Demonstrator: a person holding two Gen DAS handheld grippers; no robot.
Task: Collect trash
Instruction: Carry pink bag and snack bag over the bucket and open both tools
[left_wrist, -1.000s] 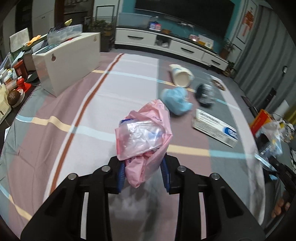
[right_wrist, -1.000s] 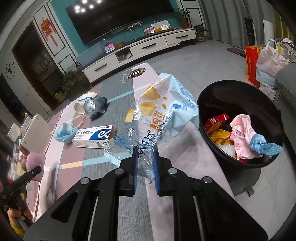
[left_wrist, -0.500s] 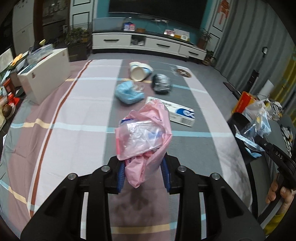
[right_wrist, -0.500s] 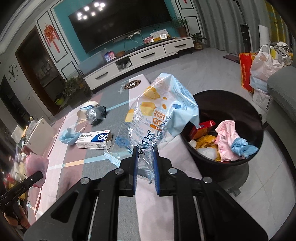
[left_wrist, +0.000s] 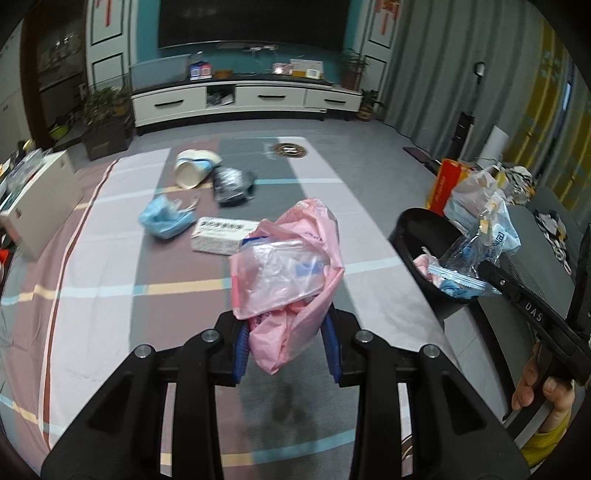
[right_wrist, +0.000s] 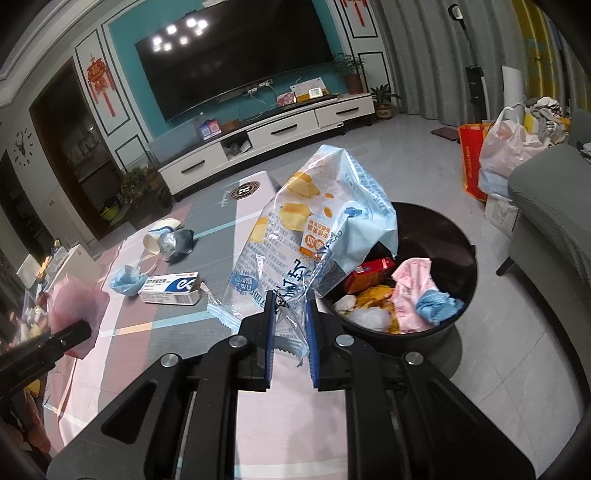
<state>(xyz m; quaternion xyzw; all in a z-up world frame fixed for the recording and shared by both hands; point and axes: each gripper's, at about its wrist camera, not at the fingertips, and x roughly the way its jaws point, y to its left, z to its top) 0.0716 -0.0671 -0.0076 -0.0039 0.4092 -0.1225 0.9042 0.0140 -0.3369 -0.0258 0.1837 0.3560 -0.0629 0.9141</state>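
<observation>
My left gripper (left_wrist: 285, 338) is shut on a crumpled pink plastic bag (left_wrist: 291, 269) and holds it above the striped tablecloth. My right gripper (right_wrist: 290, 325) holds a blue-and-clear snack wrapper (right_wrist: 314, 236) beside the rim of the black trash bin (right_wrist: 461, 240), its jaws a little apart around the wrapper's lower edge. The bin holds a red box, pink and blue scraps. The right gripper and its wrapper (left_wrist: 480, 251) also show in the left wrist view, over the bin (left_wrist: 417, 229). The pink bag (right_wrist: 74, 310) shows at the left in the right wrist view.
On the tablecloth lie a white medicine box (left_wrist: 221, 232), a blue face mask (left_wrist: 164, 218), a paper cup (left_wrist: 192, 170) and a dark crumpled bag (left_wrist: 232, 182). A white box (left_wrist: 33, 199) stands at the table's left. Bags (right_wrist: 506, 155) and a grey sofa (right_wrist: 554, 221) are right of the bin.
My left gripper has swung right with the pink bag, bringing the bin into view. My right gripper has moved nearer the bin, and its jaws have parted a little around the wrapper.
</observation>
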